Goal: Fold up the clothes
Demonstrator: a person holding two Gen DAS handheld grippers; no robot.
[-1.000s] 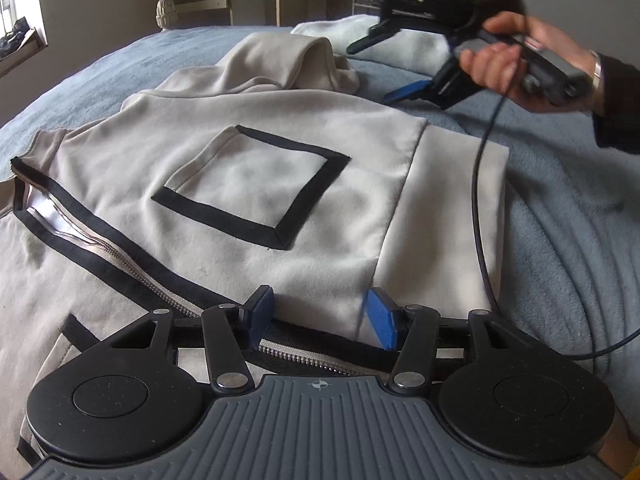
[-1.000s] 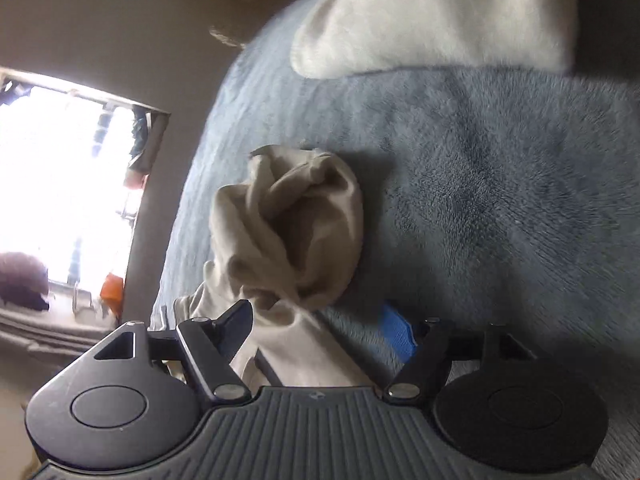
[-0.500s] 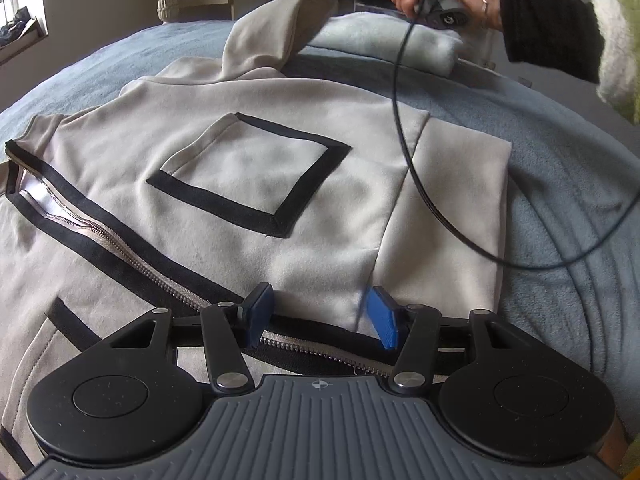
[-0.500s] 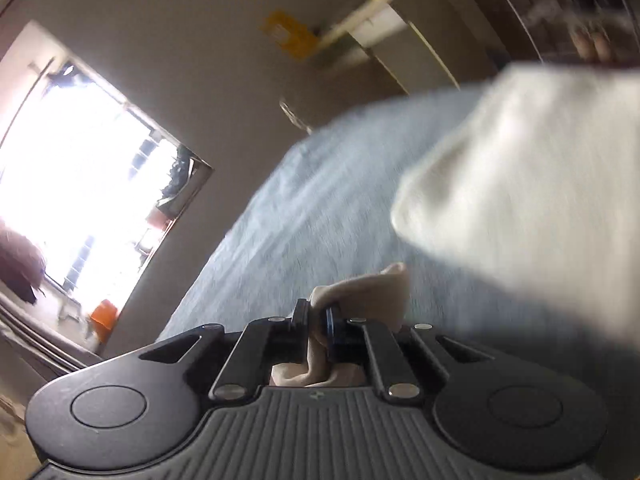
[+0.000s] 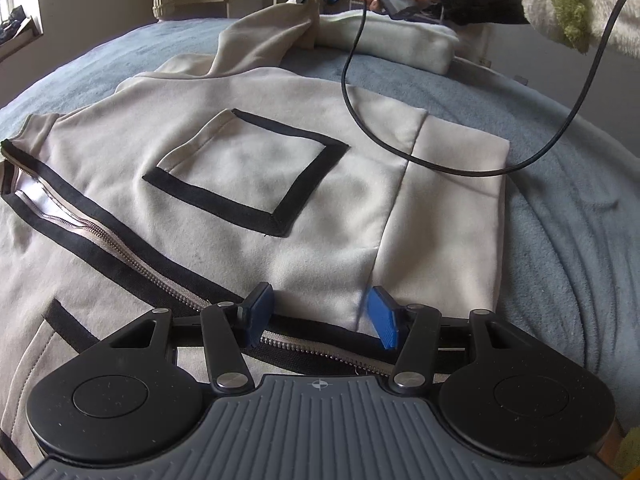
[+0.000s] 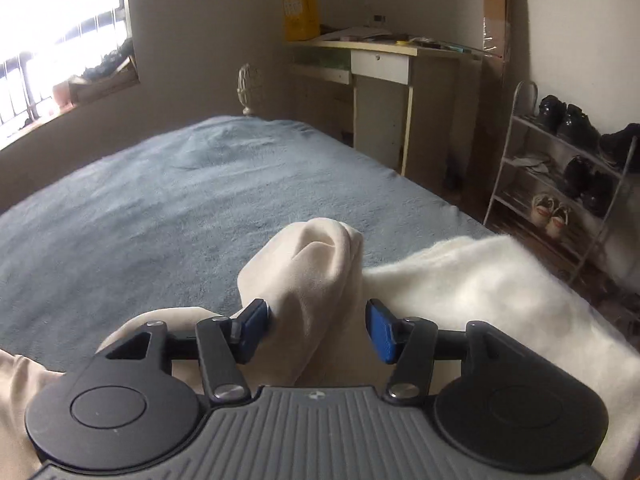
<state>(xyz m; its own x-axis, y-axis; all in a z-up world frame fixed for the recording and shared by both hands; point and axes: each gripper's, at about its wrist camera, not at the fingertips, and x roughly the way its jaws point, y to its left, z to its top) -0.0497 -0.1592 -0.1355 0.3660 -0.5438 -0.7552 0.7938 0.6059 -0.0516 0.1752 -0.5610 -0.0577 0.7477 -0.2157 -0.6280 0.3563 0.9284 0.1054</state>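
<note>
Beige zip-up hoodie with black trim (image 5: 256, 184) lies spread, front up, on the blue fleece bed cover (image 5: 568, 216), its black-edged square pocket (image 5: 248, 176) in the middle and its metal zipper (image 5: 132, 252) running below that pocket. One side panel, to the right of the pocket, already lies folded in with a straight edge. Beyond the pocket, the hood (image 6: 312, 276) is raised off the bed.

The right tongs (image 6: 318, 330) stand wide open, the bunched hood passing between the blue pads without being pinched; whether the fabric rests on the tool's body I cannot tell. The left tongs (image 5: 320, 316) are likewise wide open and hold nothing, poised just over the zipper below the pocket. A white fluffy blanket (image 6: 500, 288) lies beside the hood, touching it.

This would fit either letting go of the hood or closing on it. If the hood is to be laid down over the back of the collar, it should be gripped near its tip, drawn toward the pocket flat and centred, kept clear of the blanket and of the black cable (image 5: 400, 148) trailing across the hoodie.
</note>
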